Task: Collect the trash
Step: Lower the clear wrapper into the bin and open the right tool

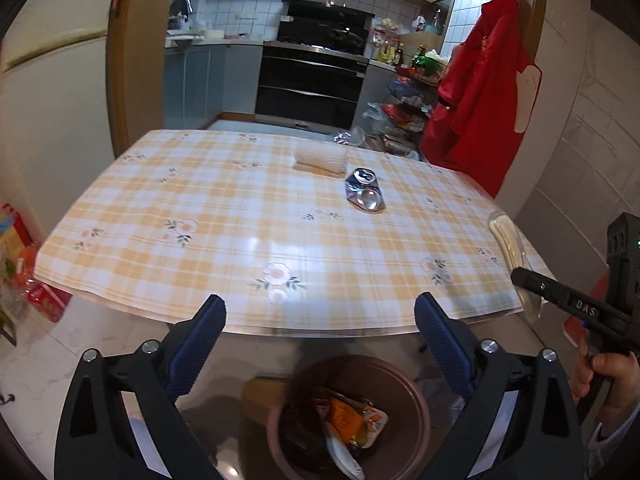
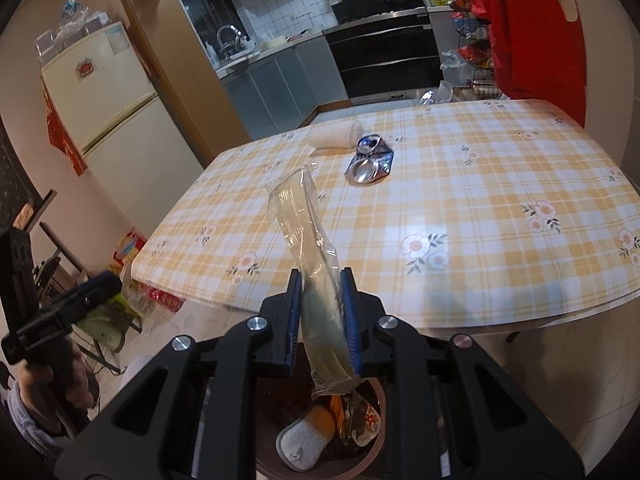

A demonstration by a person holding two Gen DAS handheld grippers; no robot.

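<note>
My left gripper [image 1: 320, 306] stands open over the table's near edge, nothing between its blue pads. Below it on the floor is a brown bin [image 1: 422, 408] with wrappers and an orange packet inside. My right gripper [image 2: 321, 276] is shut on a long clear plastic wrapper [image 2: 298, 216], which sticks up past the fingertips, its lower end hanging over the bin [image 2: 268, 420]. On the checked tablecloth lie a crushed blue-and-silver can [image 1: 364, 194] [image 2: 370, 160] and, just behind it, a tipped-over paper cup [image 1: 320, 158] [image 2: 336, 134].
The table [image 1: 160, 208] with the yellow checked cloth fills the middle. A red apron [image 1: 484, 92] hangs at the far right corner. A fridge [image 2: 112, 100] stands to the left, and red packages [image 1: 44, 300] lie on the floor beside it. A person's hand [image 1: 608, 376] holds the right gripper's handle.
</note>
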